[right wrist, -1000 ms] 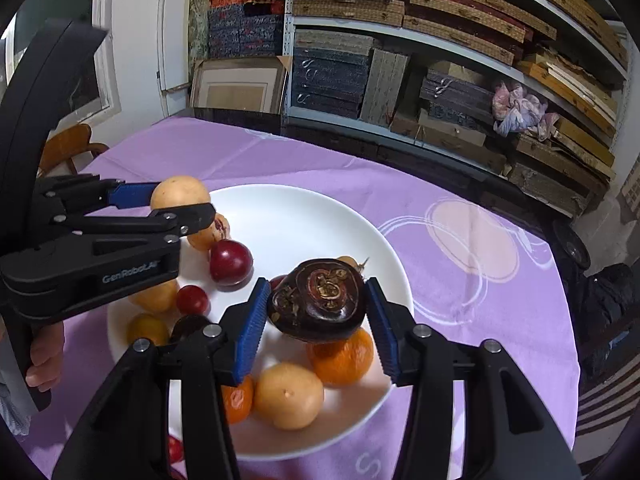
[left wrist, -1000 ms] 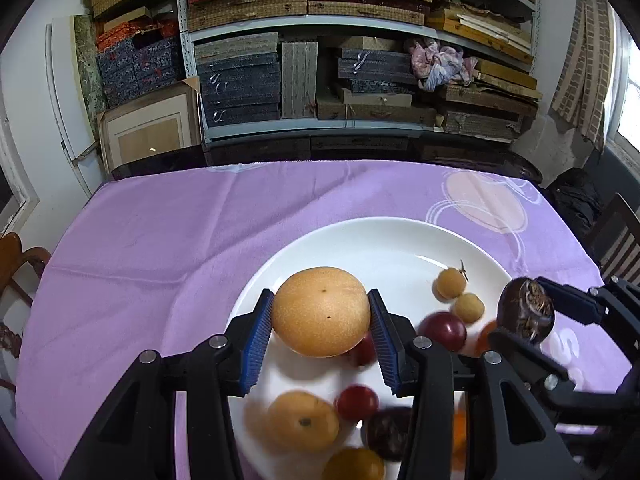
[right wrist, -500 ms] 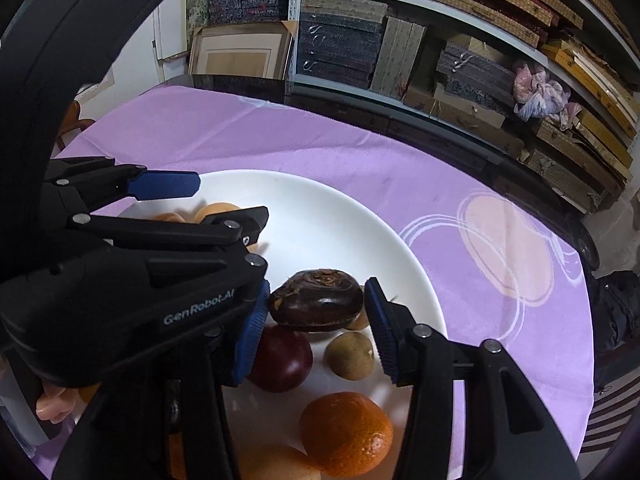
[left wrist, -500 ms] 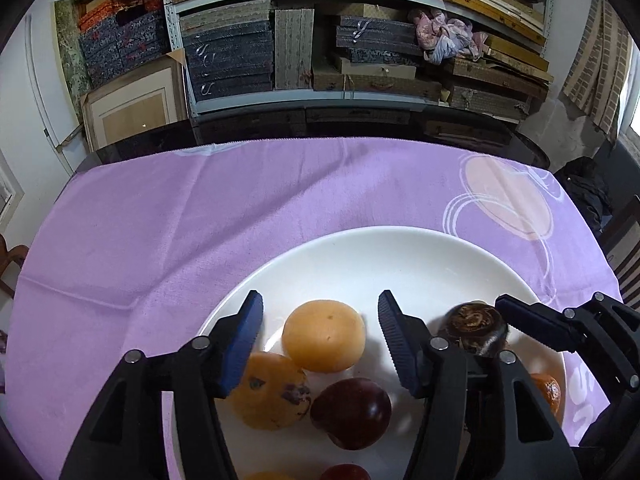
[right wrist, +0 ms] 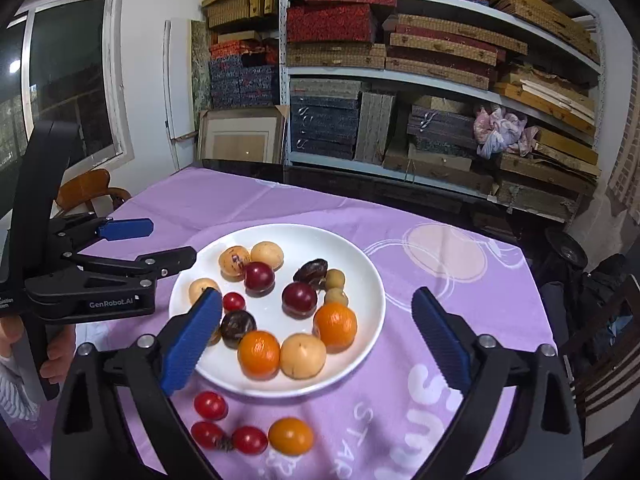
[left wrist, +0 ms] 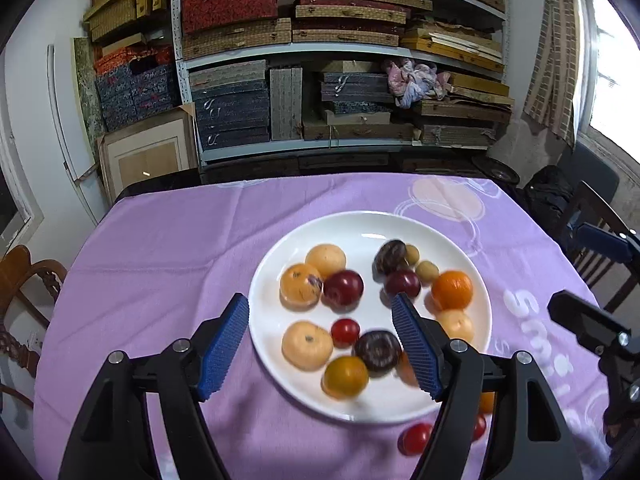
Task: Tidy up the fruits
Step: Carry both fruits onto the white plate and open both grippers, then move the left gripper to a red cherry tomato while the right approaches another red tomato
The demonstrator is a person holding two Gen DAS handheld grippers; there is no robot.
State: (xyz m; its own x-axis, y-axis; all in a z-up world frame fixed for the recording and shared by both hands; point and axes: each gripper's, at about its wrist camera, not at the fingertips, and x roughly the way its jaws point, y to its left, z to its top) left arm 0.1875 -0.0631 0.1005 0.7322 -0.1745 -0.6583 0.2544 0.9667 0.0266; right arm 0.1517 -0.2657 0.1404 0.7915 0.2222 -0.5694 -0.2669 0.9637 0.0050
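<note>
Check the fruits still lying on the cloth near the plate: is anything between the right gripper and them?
Nothing visible. The loose tomatoes and the orange-yellow fruit lie on bare purple cloth below the plate. The right gripper, jaws opening and empty, hangs above them.

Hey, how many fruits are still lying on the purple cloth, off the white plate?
4: three small red ones and one orange-yellow one, clustered on the purple cloth just in front of the white plate. The tongs' arms may hide more.
</note>
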